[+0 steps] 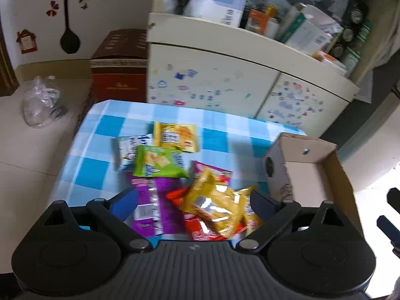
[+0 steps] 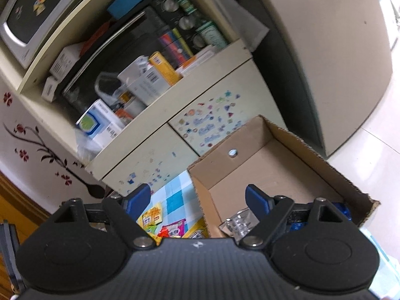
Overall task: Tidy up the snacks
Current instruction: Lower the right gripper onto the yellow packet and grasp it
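Snack packets [image 1: 175, 175] lie heaped on the blue-checked worktop [image 1: 100, 150], beside an open cardboard box [image 1: 335, 175]. Left claw [image 1: 193, 200] hangs wide above the yellow packet [image 1: 217, 207], gripping nothing. Right claw [image 2: 197, 200] spreads partly, empty, over the box's edge.

Beside the cardboard box [image 2: 252, 165], my own claw body hides the lower ends of the purple packet [image 1: 160, 210] and red packet [image 1: 200, 227], and print on every snack wrapper is too blurred to read.
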`<action>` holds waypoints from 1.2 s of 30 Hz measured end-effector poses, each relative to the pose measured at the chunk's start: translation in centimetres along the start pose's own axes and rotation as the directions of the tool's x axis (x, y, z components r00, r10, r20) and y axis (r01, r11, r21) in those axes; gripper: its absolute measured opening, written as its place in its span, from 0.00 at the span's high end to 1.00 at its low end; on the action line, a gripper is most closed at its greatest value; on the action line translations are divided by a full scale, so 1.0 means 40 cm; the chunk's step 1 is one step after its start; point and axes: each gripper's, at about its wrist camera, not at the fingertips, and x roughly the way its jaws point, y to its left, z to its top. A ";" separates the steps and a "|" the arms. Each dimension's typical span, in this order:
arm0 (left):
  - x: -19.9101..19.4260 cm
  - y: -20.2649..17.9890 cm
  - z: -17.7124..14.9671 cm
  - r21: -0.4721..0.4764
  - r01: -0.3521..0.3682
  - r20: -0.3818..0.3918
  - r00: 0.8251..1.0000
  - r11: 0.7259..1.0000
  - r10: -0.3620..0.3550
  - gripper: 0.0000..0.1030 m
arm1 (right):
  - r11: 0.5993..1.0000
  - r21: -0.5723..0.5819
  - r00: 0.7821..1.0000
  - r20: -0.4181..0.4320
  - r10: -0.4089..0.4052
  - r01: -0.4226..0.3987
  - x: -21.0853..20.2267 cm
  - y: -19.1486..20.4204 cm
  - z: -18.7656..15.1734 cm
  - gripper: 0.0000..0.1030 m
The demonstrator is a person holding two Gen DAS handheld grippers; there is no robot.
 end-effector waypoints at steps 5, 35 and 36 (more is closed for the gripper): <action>0.020 0.064 0.001 -0.036 -0.013 -0.033 0.999 0.999 0.012 0.04 | 0.998 -0.060 1.000 -0.009 0.030 -0.030 0.014 0.035 -0.018 0.19; 0.126 0.229 0.009 -0.111 -0.038 -0.074 0.997 0.993 0.030 0.03 | 0.750 -0.623 0.954 -0.299 0.033 -0.222 0.298 0.258 -0.261 0.19; 0.129 0.231 0.012 -0.121 -0.032 -0.080 0.997 0.992 0.023 0.03 | 0.734 -0.643 0.954 -0.299 0.022 -0.218 0.309 0.262 -0.268 0.19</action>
